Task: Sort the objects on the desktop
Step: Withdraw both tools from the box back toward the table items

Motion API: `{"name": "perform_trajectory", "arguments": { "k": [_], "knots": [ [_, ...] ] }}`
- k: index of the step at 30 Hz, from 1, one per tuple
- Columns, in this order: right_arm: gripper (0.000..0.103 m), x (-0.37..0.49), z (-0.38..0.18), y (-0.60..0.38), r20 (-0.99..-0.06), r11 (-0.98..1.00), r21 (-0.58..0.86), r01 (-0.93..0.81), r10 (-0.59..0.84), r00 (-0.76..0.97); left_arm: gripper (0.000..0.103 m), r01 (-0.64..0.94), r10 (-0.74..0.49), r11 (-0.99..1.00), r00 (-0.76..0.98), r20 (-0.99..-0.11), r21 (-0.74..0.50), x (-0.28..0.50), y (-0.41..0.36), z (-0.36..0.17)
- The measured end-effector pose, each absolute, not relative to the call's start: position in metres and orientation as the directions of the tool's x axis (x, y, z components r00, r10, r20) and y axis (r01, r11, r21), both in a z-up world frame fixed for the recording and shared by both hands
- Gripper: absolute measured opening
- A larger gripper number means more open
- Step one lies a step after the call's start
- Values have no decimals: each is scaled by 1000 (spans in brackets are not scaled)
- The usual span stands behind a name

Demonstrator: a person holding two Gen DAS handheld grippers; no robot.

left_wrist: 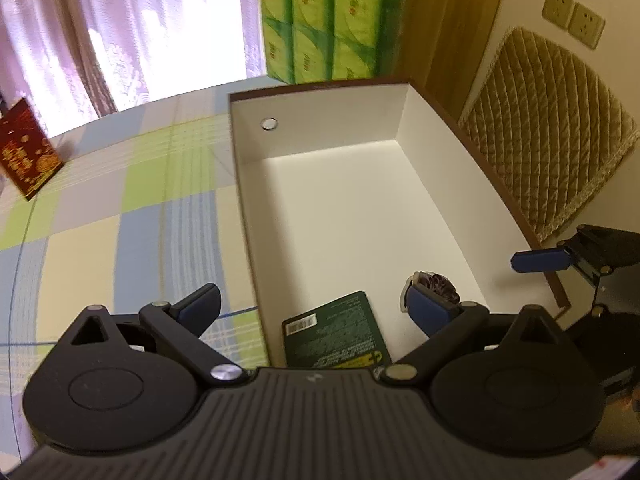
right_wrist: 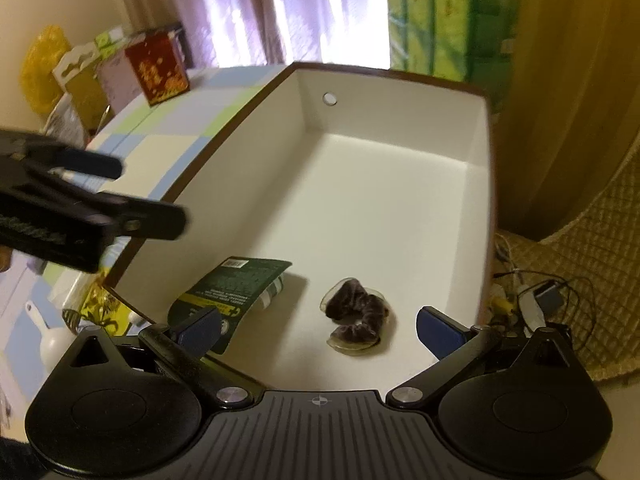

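Observation:
A white box with a brown rim (left_wrist: 400, 112) (right_wrist: 476, 152) stands on the checked tablecloth. On its floor lie a dark green battery card (left_wrist: 336, 332) (right_wrist: 236, 284) and a dark velvet scrunchie in clear wrap (right_wrist: 356, 316) (left_wrist: 436, 284). My left gripper (left_wrist: 316, 312) is open over the box's near left wall, nothing between its fingers. My right gripper (right_wrist: 320, 328) is open above the scrunchie and touches neither item. In the left wrist view the right gripper (left_wrist: 544, 260) shows at the right edge; in the right wrist view the left gripper (right_wrist: 100, 200) shows at the left.
Green tissue packs (left_wrist: 332, 20) stand behind the box. A red patterned box (left_wrist: 24, 148) (right_wrist: 158, 66) sits at the table's far left with other packages. A quilted mat (left_wrist: 548, 136) leans on the wall at right. A white scoop (right_wrist: 52, 336) and cables (right_wrist: 536, 296) lie nearby.

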State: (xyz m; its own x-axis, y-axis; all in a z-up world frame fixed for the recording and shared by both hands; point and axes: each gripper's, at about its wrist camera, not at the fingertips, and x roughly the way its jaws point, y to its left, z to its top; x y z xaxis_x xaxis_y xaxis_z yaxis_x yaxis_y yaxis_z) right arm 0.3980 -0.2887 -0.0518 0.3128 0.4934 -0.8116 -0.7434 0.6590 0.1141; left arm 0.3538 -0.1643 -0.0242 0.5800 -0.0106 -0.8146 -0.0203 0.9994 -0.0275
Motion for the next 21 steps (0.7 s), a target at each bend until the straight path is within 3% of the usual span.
{"name": "perform_trajectory", "arguments": {
  "k": [21],
  "knots": [
    [101,327,-41,-309,-728,607,94,-789,583,362,98,-232,93,971,582,-808,-56,179,-132,-32]
  ]
}}
